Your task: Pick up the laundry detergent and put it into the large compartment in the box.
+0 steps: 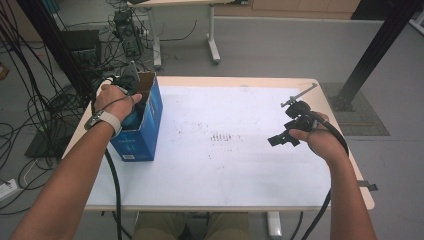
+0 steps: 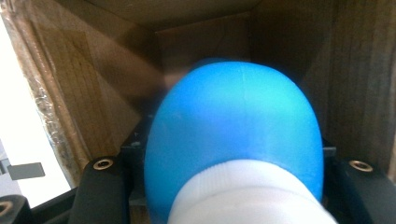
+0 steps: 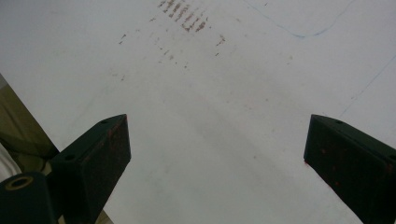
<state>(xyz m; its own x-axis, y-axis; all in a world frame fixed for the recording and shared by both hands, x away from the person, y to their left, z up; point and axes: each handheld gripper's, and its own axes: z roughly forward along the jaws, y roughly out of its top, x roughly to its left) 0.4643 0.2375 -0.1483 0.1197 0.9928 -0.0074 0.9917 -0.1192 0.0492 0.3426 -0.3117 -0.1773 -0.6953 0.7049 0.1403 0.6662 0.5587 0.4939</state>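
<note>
Left gripper (image 1: 131,102) is mostly buried in the open top of the blue cardboard box (image 1: 142,132), hidden under the person's left hand (image 1: 114,100); only its grey top plate and cable stick out in the high view. In the left gripper view the jaws are almost fully blocked by a blue rounded object (image 2: 233,135) with a white ribbed end (image 2: 247,196), pressed right up to the lens between the two jaw bases. Looks gripped, but the contact itself is hidden, so can't tell for sure. Brown box walls (image 2: 93,84) surround it; what the object actually is stays unclear.

Right gripper (image 1: 281,139) is held in the right hand (image 1: 320,142) above the right side of the table (image 1: 240,165), jaws spread wide with nothing between them, bare tabletop below. Right gripper view confirms: both black jaws far apart over the white surface.

Box stands at the table's left edge, upright. White tabletop is scuffed, with a patch of dark reddish marks (image 1: 222,137) near the middle and faint pen lines. Grey floor, a tangle of black cables (image 1: 30,115) at left, another table's legs (image 1: 214,47) behind, black frame post (image 1: 375,55) at right. Watch (image 1: 102,120) on the left wrist.
</note>
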